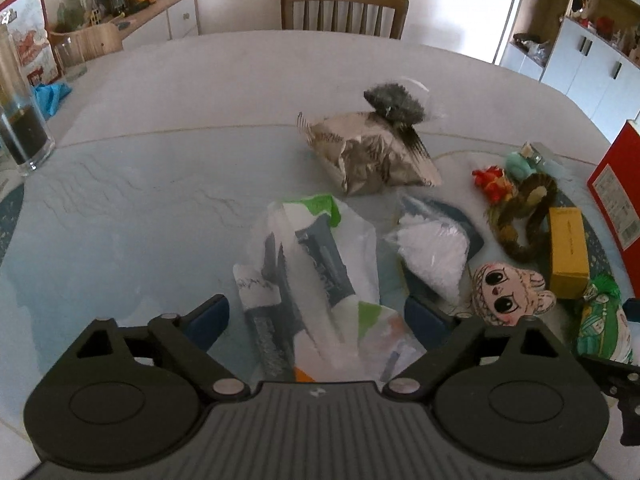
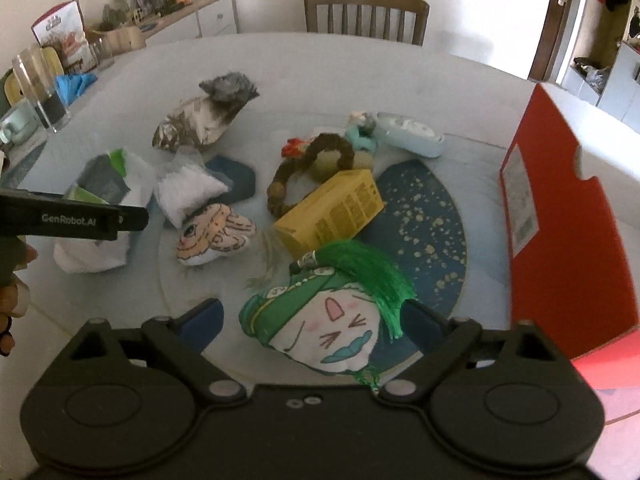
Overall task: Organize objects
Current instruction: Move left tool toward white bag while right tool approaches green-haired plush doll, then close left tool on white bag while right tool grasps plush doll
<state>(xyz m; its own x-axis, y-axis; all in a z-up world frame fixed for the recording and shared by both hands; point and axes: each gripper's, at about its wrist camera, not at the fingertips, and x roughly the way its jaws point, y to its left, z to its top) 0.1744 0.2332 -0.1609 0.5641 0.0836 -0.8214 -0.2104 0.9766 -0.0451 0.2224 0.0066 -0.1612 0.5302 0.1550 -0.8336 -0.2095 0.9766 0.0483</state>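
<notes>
My left gripper (image 1: 316, 318) stands open low over the table, its blue pads on either side of a clear plastic bag (image 1: 316, 264) with white, green and grey contents. No pad visibly presses on the bag. My right gripper (image 2: 314, 322) is open too, straddling a green-haired plush doll (image 2: 332, 320) that lies face up. There is a gap at the left pad, and the doll's hair is close to the right pad. Between the two lie a cartoon-face plush (image 2: 216, 232), a white bead bag (image 2: 188, 192), a yellow box (image 2: 332, 208) and a brown braided ring (image 2: 316, 160).
A tall red box (image 2: 560, 208) stands at the right edge. A patterned bag with grey fluff (image 1: 368, 156) lies further back, with a light-blue case (image 2: 412, 134) at the back right. A glass (image 1: 20, 128) and blue cloth (image 1: 50, 94) sit far left. A chair (image 1: 344, 8) stands behind the table.
</notes>
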